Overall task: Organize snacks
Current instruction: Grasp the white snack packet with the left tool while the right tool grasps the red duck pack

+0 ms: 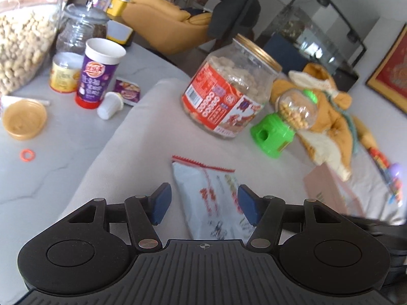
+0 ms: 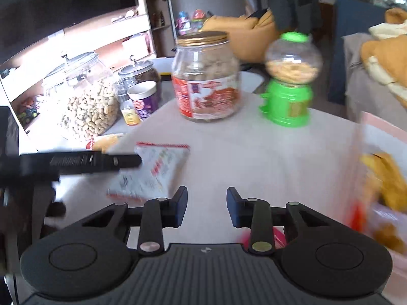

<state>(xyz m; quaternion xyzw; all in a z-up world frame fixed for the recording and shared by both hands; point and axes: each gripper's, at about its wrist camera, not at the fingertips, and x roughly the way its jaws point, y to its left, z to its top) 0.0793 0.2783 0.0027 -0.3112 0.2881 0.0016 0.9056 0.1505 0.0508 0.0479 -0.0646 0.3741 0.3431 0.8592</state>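
A: Left gripper (image 1: 203,207) first?

B: Jaws standing wide, blue pads (image 1: 160,203) apart. White snack packet (image 1: 211,198) lying flat on the pale cloth (image 1: 142,127), seen between the pads, reaching toward 12 o'clock. Hard to tell through the blur, but seemingly not pressed by either pad.

A: And beyond it?

B: At 12 o'clock, a clear jar with gold lid (image 1: 229,86), red label, pale snacks inside. Just beside it at 1 o'clock, a green candy dispenser (image 1: 279,124) with a clear globe of yellow balls. Behind that, an orange plush toy (image 1: 328,117). Out at 10 o'clock on the grey table (image 1: 51,178): purple cup (image 1: 98,73), small yellow tub (image 1: 63,76), big peanut jar (image 1: 23,45), 1 loose tan lid (image 1: 24,119).

A: Right gripper (image 2: 207,207)?

B: Jaws narrow, with a gap left, nothing between them but bare cloth. Same packet (image 2: 152,170) at 11 o'clock, clear of the fingers. Left gripper's black body (image 2: 76,162) reaching in at 9 o'clock, over the packet's near corner. Gold-lidded jar (image 2: 206,76) at 12 o'clock, dispenser (image 2: 287,81) at 1 o'clock. At 3 o'clock, a pink-edged box (image 2: 381,137) with yellowish snacks inside, badly smeared.
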